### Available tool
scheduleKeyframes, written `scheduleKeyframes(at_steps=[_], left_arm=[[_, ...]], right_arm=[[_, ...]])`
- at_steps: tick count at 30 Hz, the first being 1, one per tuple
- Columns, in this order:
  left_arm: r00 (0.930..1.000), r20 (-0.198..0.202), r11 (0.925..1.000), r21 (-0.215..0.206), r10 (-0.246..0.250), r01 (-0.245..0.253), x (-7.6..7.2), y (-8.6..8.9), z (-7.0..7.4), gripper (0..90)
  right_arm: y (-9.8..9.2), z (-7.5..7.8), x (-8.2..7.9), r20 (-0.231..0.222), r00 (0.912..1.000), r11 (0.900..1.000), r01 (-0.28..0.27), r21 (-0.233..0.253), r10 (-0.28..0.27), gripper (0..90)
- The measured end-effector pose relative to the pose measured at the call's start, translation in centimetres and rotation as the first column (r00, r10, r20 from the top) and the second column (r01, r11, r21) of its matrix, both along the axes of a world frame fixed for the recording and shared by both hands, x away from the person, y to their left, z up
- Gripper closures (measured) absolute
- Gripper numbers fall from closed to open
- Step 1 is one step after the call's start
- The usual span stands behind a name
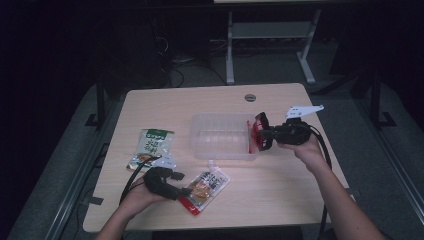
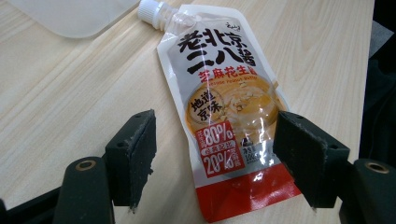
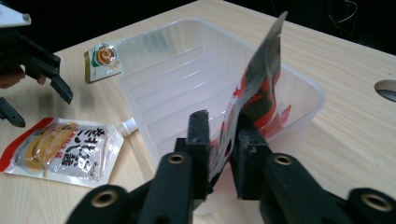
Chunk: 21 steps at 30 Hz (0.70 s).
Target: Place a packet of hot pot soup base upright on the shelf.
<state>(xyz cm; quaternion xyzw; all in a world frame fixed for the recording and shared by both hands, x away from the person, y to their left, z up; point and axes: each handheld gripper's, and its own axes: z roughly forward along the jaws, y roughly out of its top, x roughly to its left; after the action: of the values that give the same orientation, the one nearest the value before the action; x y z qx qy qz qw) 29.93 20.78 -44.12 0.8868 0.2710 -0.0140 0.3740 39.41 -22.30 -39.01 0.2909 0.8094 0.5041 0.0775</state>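
Spouted glossy sauce pouch (image 2: 224, 116), white, orange and red with a white screw cap, lies flat on my pale wood-grain table (image 1: 280, 200) at the near edge, between the spread jaws of my left gripper (image 2: 215, 158), which touch nothing. Beyond it to the left a flat green-and-white packet (image 1: 152, 145) rests on the wood. Mid-table stands a clear ribbed plastic tub (image 3: 187, 70), rectangular with rounded corners. My right gripper (image 3: 222, 140) is clamped on a crinkled red-and-black foil packet (image 3: 261, 74), held upright over the tub's right rim. Farther off, grey carpet and white desk legs (image 1: 230, 50) fade into a dark room.
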Motion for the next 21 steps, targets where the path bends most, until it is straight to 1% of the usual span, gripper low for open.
scheduleKeyframes(at_steps=[2, 3, 4, 5, 6, 7, 8, 9, 11, 12, 13, 14, 16, 17, 18, 19, 20, 21], left_arm=[[1.0, -0.001, 1.0, -0.002, 0.003, -0.003, 0.0, 0.0, 0.0, 29.7], [1.0, -0.002, 0.9999, -0.007, 0.008, -0.008, 0.0, 0.0, 0.0, 29.7], [1.0, -0.002, 0.9999, -0.007, 0.008, -0.008, 0.0, 0.0, 0.0, 29.7], [1.0, -0.003, 0.9999, -0.006, 0.009, -0.009, 0.0, 0.0, 0.0, 29.7], [0.9999, -0.004, 0.9999, -0.006, 0.01, -0.01, 0.0, 0.0, 0.0, 29.7], [0.9999, -0.004, 0.9999, -0.006, 0.01, -0.01, 0.0, 0.0, 0.0, 29.7], [0.9999, -0.004, 0.9999, -0.006, 0.01, -0.01, 0.0, 0.0, 0.0, 29.7], [1.0, -0.004, 0.9999, -0.007, 0.009, -0.009, 0.0, 0.0, 0.0, 29.7], [1.0, -0.004, 0.9999, -0.007, 0.009, -0.009, 0.0, 0.0, 0.0, 29.8], [1.0, -0.004, 0.9999, -0.007, 0.009, -0.009, 0.0, 0.0, 0.0, 29.7], [1.0, -0.003, 0.9999, -0.006, 0.008, -0.008, 0.0, 0.1, 0.0, 29.7], [1.0, -0.003, 0.9999, -0.006, 0.008, -0.008, 0.0, 0.1, 0.0, 29.7], [1.0, -0.002, 0.9999, -0.005, 0.009, -0.009, 0.0, 0.1, 0.1, 29.7], [1.0, -0.003, 0.9999, -0.006, 0.009, -0.009, 0.0, 0.1, 0.1, 29.7], [1.0, -0.001, 0.9999, -0.007, 0.009, -0.009, 0.0, 0.1, 0.0, 29.7], [1.0, -0.001, 0.9999, -0.006, 0.009, -0.009, 0.0, 0.1, 0.0, 29.7], [1.0, -0.001, 0.9999, -0.007, 0.01, -0.01, 0.0, 0.1, 0.0, 29.7], [1.0, -0.002, 0.9999, -0.006, 0.009, -0.009, 0.0, 0.1, 0.1, 29.6]], right_arm=[[-0.1, 0.1, 0.0, 0.002, 1.0, 1.0, 0.006, 0.002, -0.006, 74.8], [-0.2, 0.2, 0.0, 0.004, 0.9999, 1.0, 0.009, 0.007, -0.01, 70.2], [-0.2, 0.2, 0.0, 0.004, 0.9999, 1.0, 0.009, 0.007, -0.01, 70.2], [-0.3, 0.3, -0.1, 0.002, 0.9997, 1.0, 0.024, 0.01, -0.024, 65.8], [-0.3, 0.3, -0.1, 0.002, 0.9997, 1.0, 0.024, 0.01, -0.024, 65.8], [-0.5, 0.4, -0.1, 0.003, 0.9994, 0.999, 0.033, 0.023, -0.033, 60.7], [-0.5, 0.4, -0.1, 0.003, 0.9994, 0.999, 0.033, 0.023, -0.033, 60.7], [-0.5, 0.5, -0.2, 0.002, 0.9992, 0.999, 0.04, 0.025, -0.04, 57.8], [-0.6, 0.7, -0.2, -0.007, 0.9988, 0.999, 0.049, 0.019, -0.049, 49.6], [-0.6, 0.7, -0.2, -0.007, 0.9988, 0.999, 0.049, 0.019, -0.049, 49.6], [-0.5, 0.7, -0.3, -0.015, 0.9988, 0.999, 0.046, 0.016, -0.046, 43.1], [-0.5, 0.7, -0.3, -0.015, 0.9988, 0.999, 0.046, 0.016, -0.046, 43.1], [-0.3, 0.9, -0.5, -0.02, 0.9986, 0.999, 0.048, 0.0, -0.048, 38.5], [-0.1, 0.9, -0.5, -0.016, 0.9986, 0.999, 0.05, -0.009, -0.051, 35.0], [0.0, 1.0, -0.6, -0.02, 0.998, 0.998, 0.06, -0.016, -0.06, 29.6], [0.0, 1.3, -0.8, -0.013, 0.9975, 0.997, 0.07, -0.014, -0.07, 25.9], [0.0, 1.3, -0.8, -0.013, 0.9975, 0.997, 0.07, -0.014, -0.07, 25.9], [0.0, 1.5, -0.8, -0.012, 0.9968, 0.997, 0.078, -0.013, -0.079, 23.4]])
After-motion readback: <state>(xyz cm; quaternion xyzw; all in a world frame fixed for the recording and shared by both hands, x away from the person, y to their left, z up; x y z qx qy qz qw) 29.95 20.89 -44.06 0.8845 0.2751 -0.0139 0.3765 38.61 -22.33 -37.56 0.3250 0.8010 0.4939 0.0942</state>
